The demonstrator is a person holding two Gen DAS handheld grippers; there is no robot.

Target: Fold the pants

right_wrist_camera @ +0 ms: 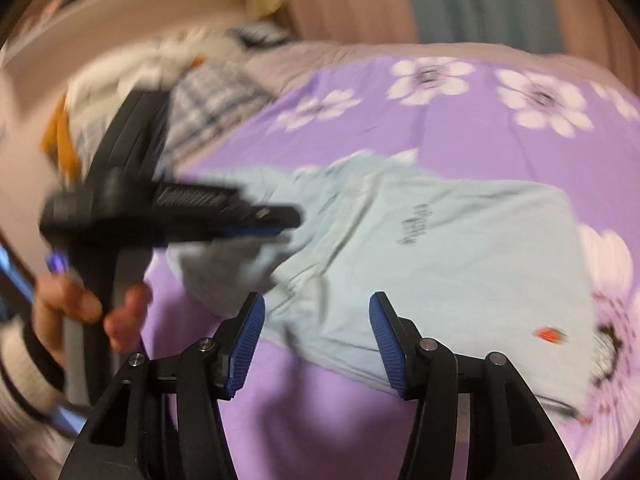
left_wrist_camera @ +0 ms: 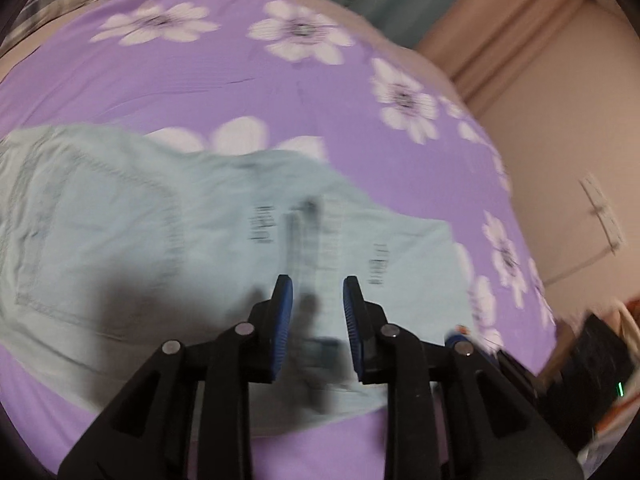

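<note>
Pants [right_wrist_camera: 420, 264] lie bunched on the purple floral bed [left_wrist_camera: 280, 92]. We hold our left tongs [left_wrist_camera: 318, 292] slightly parted above the fabric and our right tongs [right_wrist_camera: 316, 312] wide open, empty. We should pinch matching edges squarely, then lift evenly.

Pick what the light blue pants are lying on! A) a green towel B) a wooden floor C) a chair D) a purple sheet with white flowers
D: the light blue pants lie spread on the purple sheet printed with white flowers, seen all around them in both wrist views.
</note>
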